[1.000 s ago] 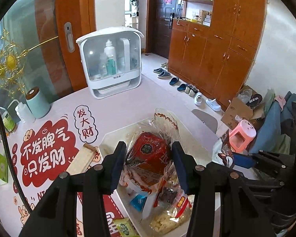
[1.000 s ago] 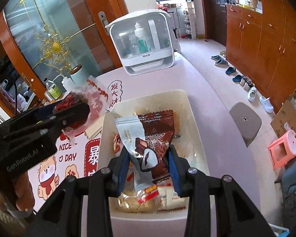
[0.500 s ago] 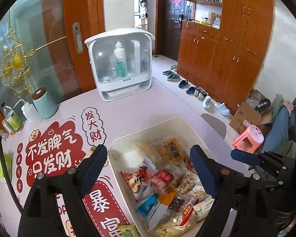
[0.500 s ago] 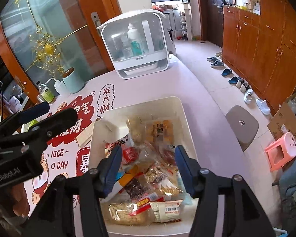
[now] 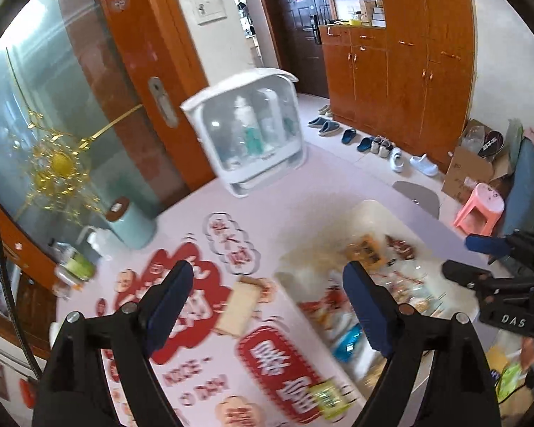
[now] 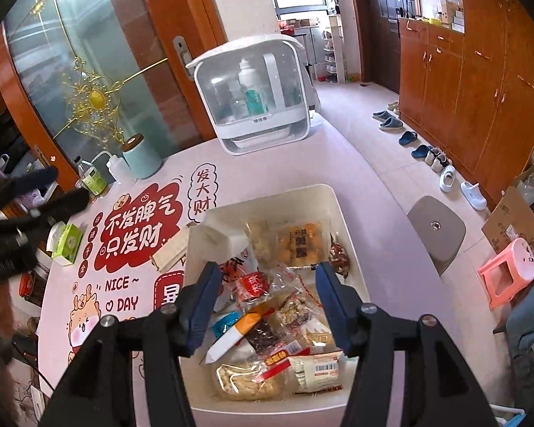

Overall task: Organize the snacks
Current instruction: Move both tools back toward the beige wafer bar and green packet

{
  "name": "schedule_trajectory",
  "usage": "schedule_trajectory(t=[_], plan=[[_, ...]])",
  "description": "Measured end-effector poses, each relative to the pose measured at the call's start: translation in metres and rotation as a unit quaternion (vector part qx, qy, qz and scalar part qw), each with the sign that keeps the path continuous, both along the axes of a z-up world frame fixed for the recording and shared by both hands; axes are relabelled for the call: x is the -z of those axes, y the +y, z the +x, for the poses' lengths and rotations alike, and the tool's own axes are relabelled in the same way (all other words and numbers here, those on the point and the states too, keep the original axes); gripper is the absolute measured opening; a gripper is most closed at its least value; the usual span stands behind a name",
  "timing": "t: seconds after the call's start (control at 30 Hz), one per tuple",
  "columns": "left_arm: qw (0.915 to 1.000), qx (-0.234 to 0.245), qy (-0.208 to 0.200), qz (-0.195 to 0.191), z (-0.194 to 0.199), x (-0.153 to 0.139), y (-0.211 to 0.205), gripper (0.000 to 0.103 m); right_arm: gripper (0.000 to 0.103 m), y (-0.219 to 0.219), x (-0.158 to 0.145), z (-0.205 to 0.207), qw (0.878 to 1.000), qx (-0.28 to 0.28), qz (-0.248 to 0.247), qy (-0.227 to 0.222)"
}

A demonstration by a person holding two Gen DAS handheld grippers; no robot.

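Now right gripper (image 6: pixel 265 293) fingers apart, empty, above snack bin (image 6: pixel 341 210).

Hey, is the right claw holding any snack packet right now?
No, the right claw hangs open above the white bin, and the snack packets lie loose below it with nothing pinched between its pads.

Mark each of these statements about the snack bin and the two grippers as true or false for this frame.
1. The right gripper holds a snack packet. False: its jaws are open and empty above the bin.
2. The white bin holds many wrapped snacks. True.
3. The left gripper is open with nothing between its jaws. True.
4. The clear-fronted white organiser lies inside the bin. False: it stands on the table beyond it.
5. A small green box lies left of the bin. True.
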State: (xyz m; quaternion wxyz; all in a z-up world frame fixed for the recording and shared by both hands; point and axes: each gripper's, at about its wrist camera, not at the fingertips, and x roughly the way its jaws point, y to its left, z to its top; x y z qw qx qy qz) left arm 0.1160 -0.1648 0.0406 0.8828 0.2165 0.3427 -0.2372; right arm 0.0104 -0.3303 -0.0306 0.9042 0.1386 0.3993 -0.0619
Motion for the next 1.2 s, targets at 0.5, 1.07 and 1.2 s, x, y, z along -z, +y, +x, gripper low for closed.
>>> schedule_trajectory(t=[0.5,1.07,1.2], plan=[[0.9773,0.140,-0.072,0.142,0.074,-0.036,0.084,0.085,0.056,0.097,-0.022,-0.002,0.997,0.068,-0.026,0.008],[0.9401,0.261,0.105,0.192,0.148,0.205,0.065,0.085,0.056,0.217,0.119,-0.055,0.982,0.189,0.016,0.006],[0.9239,0.298,0.129,0.203,0.152,0.243,0.053,0.085,0.056,0.229,0.152,-0.043,0.981,0.191,0.018,0.022]])
